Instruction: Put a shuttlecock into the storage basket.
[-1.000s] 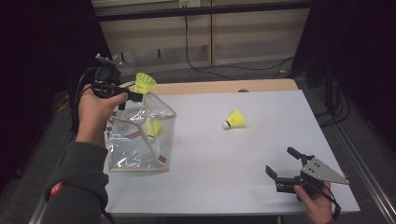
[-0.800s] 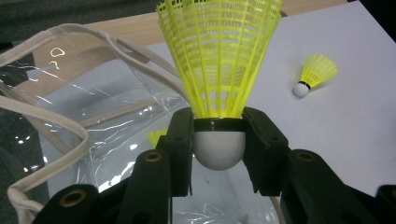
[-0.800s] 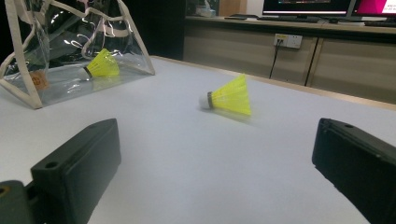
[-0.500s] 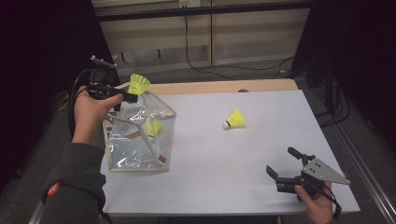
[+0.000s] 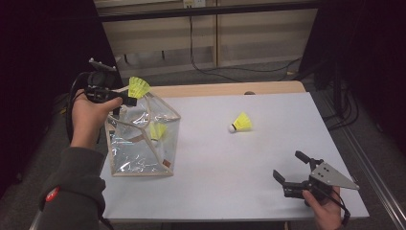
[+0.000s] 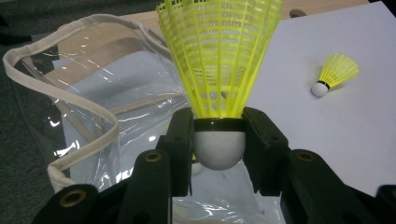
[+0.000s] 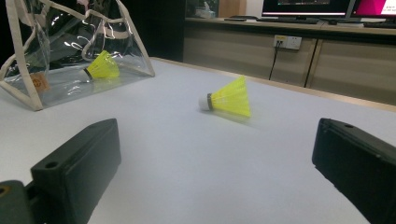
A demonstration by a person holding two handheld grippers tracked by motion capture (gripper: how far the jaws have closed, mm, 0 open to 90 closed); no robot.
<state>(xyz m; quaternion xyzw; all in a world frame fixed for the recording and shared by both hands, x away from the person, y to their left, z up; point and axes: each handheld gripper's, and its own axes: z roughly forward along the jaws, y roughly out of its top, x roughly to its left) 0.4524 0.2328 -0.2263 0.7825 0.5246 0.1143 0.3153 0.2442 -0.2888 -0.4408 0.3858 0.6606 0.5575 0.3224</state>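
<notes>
Left tool [image 6: 218, 140]: jaws clamped on the white rounded cork of a yellow plastic mesh shuttlecock [image 6: 219, 56], skirt pointing away from the hand; held in the air at the top edge of the clear plastic pouch with beige fabric trim [image 5: 143, 139].
Right tool [image 5: 293, 171]: jaws wide apart with nothing between them, resting low near the front right corner of the white desk [image 5: 268, 143].
Inside the pouch: a second yellow shuttlecock [image 5: 157, 132] already lies on its floor.
On the desk: a third yellow shuttlecock [image 5: 241, 122] lies on its side, well apart from both pouch and right tool.
Step in hand: probably dropping the gripped shuttlecock into the pouch.
Next move calls for: centring the cork over the opening, then releasing.
Hard to make out: the pouch mouth itself; glare on the plastic blurs where the opening lies.
</notes>
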